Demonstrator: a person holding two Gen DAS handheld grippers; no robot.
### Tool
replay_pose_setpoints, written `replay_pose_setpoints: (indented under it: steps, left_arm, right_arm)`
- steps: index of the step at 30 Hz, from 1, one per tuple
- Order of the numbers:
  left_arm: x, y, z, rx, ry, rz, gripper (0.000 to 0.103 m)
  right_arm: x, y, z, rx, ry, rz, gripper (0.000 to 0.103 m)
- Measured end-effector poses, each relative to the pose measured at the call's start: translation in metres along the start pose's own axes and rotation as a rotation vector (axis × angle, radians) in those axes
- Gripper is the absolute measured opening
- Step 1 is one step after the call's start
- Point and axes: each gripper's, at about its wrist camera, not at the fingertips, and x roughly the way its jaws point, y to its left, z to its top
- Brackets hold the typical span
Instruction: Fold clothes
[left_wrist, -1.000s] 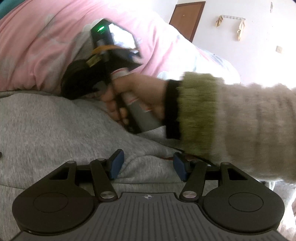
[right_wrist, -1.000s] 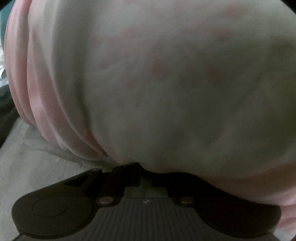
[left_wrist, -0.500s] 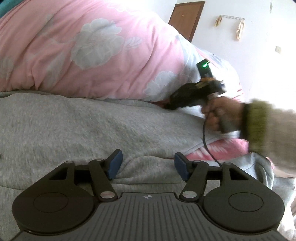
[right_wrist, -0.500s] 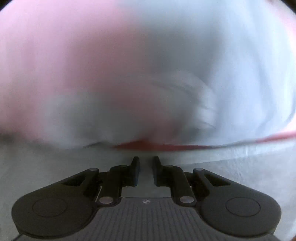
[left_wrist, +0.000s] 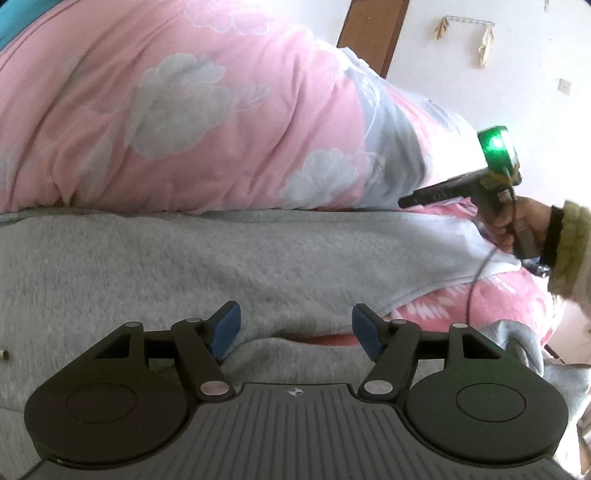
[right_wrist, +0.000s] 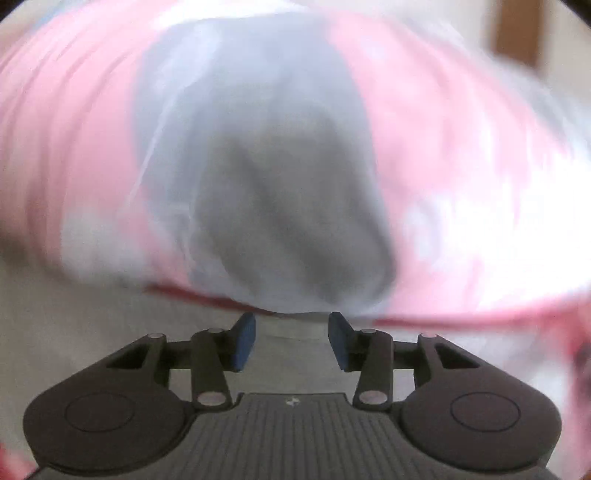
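The right gripper (right_wrist: 291, 338) is standing spread with nothing between its pads; its jaws have just been opening, from pressed together a second ago. In the left wrist view it has travelled from directly ahead of the left gripper (left_wrist: 293, 330) to far right, near the pink floral quilt (left_wrist: 184, 110). The left gripper is also spread and empty, its jaws having been opening slightly. The grey fleece garment (left_wrist: 184, 258) is lying flat directly beneath and ahead of both grippers, against the quilt's base. Judgement: one fold is released; the right gripper is probably repositioning for the next edge.
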Motion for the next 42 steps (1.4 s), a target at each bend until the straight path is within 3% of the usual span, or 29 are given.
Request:
replay_pose_setpoints:
  steps: [3,7,12,16,18,21,23,28,34,38,42]
  left_arm:
    - [0.001,0.0,0.002,-0.03,-0.005,0.025,0.067]
    - [0.003,-0.003,0.002,-0.058,0.001,0.04,0.067]
    - [0.012,-0.013,0.003,-0.012,0.032,0.044,0.067]
    - [0.021,-0.019,0.009,-0.01,0.037,0.028,0.067]
    - [0.025,-0.023,0.011,-0.006,0.029,0.022,0.067]
    - [0.031,-0.028,0.013,0.0,0.024,0.015,0.067]
    - [0.036,-0.03,0.014,0.01,0.029,0.023,0.067]
    - [0.046,-0.033,0.018,0.028,0.033,0.049,0.067]
    - [0.061,-0.033,0.019,0.045,0.043,0.075,0.067]
    - [0.069,-0.033,0.022,0.054,0.049,0.083,0.067]
    - [0.075,-0.034,0.02,0.055,0.055,0.083,0.067]
  right_arm:
    - [0.007,0.018,-0.001,-0.262,0.013,0.078,0.05]
    - [0.041,0.026,0.003,-0.388,0.09,0.174,0.05]
    - [0.064,0.008,0.008,-0.371,0.121,0.31,0.051]
    - [0.078,-0.009,0.015,-0.292,0.223,0.429,0.052]
    - [0.078,-0.009,0.02,-0.295,0.267,0.445,0.051]
    - [0.069,0.003,0.016,-0.321,0.248,0.385,0.039]
    - [0.058,0.014,0.01,-0.353,0.21,0.324,0.009]
    - [0.031,0.044,-0.008,-0.45,0.103,0.162,0.004]
    - [0.018,0.066,-0.021,-0.559,0.0,0.034,0.002]
    - [0.022,0.089,-0.041,-0.705,-0.028,-0.054,0.001]
    - [0.03,0.097,-0.051,-0.725,-0.038,-0.083,0.0]
